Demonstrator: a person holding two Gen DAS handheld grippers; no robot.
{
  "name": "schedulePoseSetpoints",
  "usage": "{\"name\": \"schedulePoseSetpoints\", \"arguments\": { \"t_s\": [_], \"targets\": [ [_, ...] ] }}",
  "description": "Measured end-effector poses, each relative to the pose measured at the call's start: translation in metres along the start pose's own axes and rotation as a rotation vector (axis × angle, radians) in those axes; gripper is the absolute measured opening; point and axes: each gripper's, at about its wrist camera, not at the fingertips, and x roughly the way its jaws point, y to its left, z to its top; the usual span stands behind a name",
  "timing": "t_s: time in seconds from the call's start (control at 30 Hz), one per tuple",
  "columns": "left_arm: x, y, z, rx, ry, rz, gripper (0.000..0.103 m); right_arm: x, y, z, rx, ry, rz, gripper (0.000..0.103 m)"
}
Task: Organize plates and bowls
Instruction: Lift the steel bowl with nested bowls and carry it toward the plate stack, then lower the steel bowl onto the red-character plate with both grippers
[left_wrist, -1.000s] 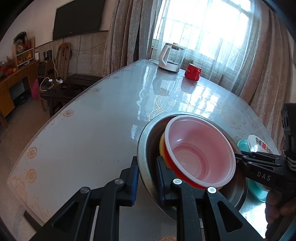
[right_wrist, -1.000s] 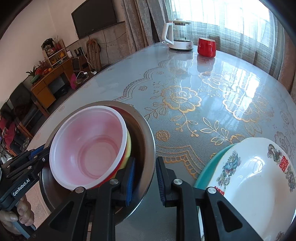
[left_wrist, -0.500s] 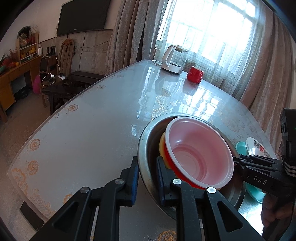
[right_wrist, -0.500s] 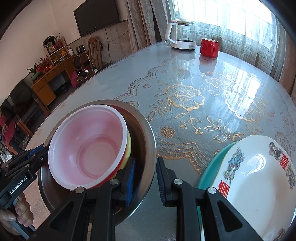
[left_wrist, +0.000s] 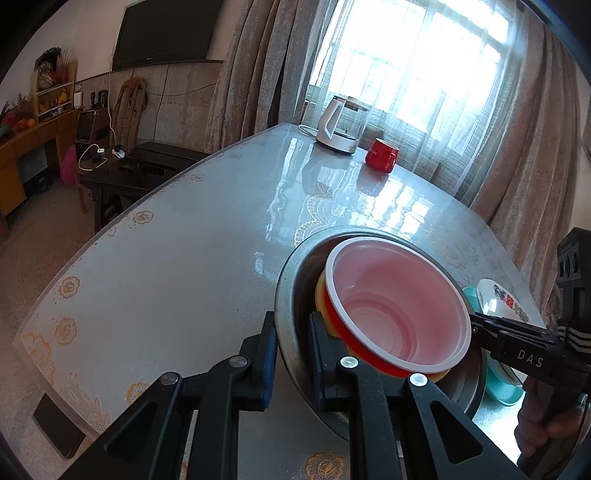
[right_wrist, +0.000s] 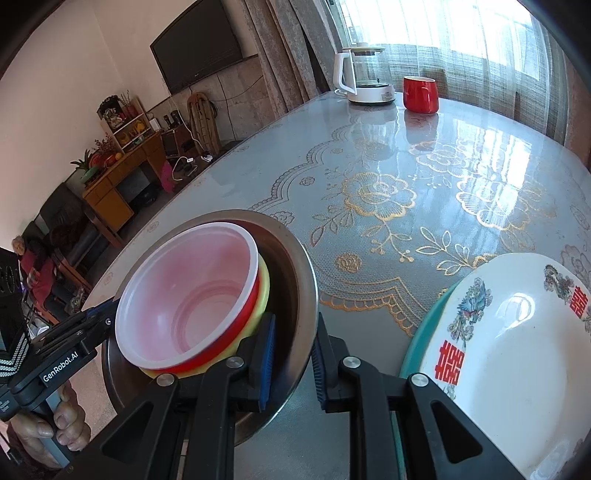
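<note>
- Large bowl (left_wrist: 291, 295): brushed metal, dull sheen.
- Red bowl (right_wrist: 192, 295): smooth plastic, pale glossy inside.
- Yellow bowl (right_wrist: 264, 291): smooth plastic.
- White plate (right_wrist: 517, 350): glazed ceramic, glossy, printed.
- Table (left_wrist: 184, 266): glossy clear sheet over lace-patterned cloth.
- Kettle (right_wrist: 365, 75): clear glass, white plastic base.
- Curtains (left_wrist: 255, 66): matt, textured cloth.

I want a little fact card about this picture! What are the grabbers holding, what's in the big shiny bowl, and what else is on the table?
left gripper: clamped on the near rim of the metal bowl
right gripper: clamped on the opposite rim of the same bowl
inside the metal bowl: a red bowl with a pale inside, nested in a yellow bowl
beside it: a white patterned plate lying on a teal plate
far end of table: a glass kettle and a red mug
</note>
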Motion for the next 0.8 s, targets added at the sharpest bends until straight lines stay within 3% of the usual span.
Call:
{"name": "schedulePoseSetpoints", "arguments": {
  "t_s": [0.33,0.8],
  "targets": [
    [-0.009,-0.03,0.015,0.072,-0.032,-0.06,0.015,-0.042,-0.008,-0.001,0.016,-0.109,-0.021,0.02],
    [-0.005,-0.115,0.032,0.234,-0.029,-0.187,0.016,-0.113,-0.059,-0.016,0.144,-0.248,-0.119,0.02]
  ]
}}
